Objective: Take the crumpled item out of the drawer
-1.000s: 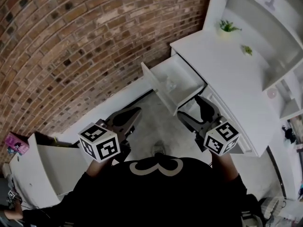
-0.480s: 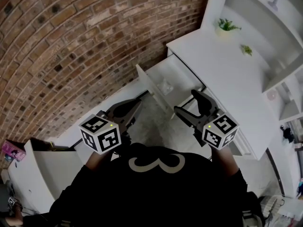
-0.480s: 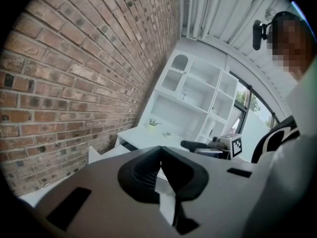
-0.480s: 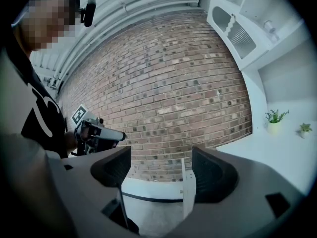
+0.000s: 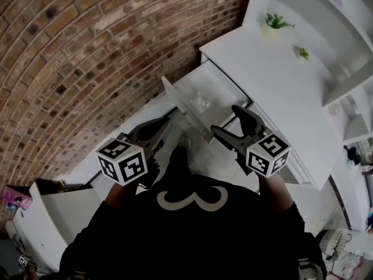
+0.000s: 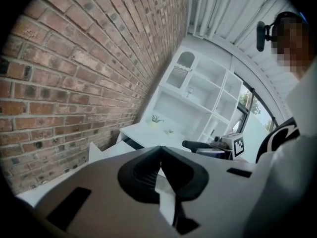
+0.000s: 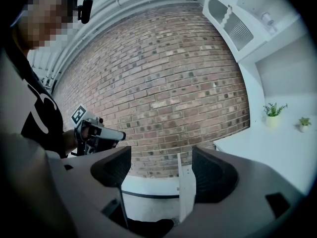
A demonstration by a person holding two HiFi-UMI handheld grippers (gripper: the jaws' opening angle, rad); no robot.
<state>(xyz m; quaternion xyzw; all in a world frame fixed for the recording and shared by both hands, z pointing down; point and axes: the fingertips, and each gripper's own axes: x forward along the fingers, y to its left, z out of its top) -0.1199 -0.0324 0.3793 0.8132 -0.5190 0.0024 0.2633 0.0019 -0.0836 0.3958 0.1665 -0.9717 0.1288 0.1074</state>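
I stand over the open drawer (image 5: pixel 182 111) beneath the white worktop (image 5: pixel 274 80). My right tool (image 5: pixel 227 121) is spread wide and empty just short of it, and my left tool (image 5: pixel 156 129) is pinched together on nothing, off toward the brick wall (image 5: pixel 87 51). The crumpled item (image 5: pixel 200 102) lies pale on the drawer floor, apart from both. The risk, as I judge it, is that the drawer's raised front stands between jaws and item, so a low reach could knock it. A light wad may also slip from a shallow pinch.
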